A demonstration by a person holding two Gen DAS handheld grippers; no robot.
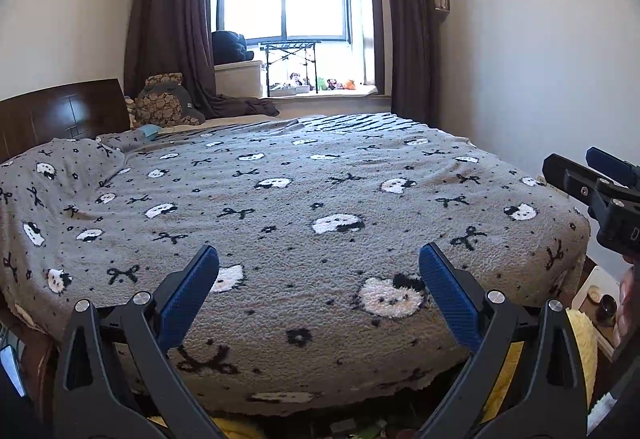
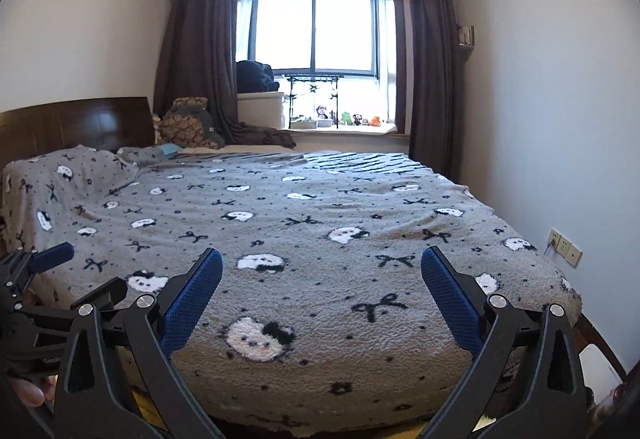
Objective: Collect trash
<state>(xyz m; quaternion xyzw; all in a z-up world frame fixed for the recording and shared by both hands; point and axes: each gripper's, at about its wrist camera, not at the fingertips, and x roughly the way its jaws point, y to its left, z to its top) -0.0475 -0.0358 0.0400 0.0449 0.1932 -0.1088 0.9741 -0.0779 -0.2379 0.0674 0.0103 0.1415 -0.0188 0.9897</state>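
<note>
Bed [image 1: 304, 175] fills both views, covered edge to edge by a grey blanket [image 2: 320, 239] with cat faces and bows. Left gripper [image 1: 319, 275] is released, jaws spread wide, holding nothing, poised over the foot edge of the bed. Right gripper [image 2: 322, 281] is likewise released and empty, just beside the left one over the same edge.

Step in hand, as judged: searching, before any pickup. No trash can be identified on the blanket. A small blue item [image 1: 151, 131] lies near the head edge by the headboard [image 1: 60, 115]; whether it is trash cannot be told.

Containers: no bin or bag is visible in either view. A white box [image 2: 260, 107] stands on the window ledge [image 2: 344, 129] with a dark bundle on top; its contents are hidden. Clutter below the foot edge is too obscured to name.

Next move calls for locating both trash and a receptacle, probably by turning toward the floor.
</note>
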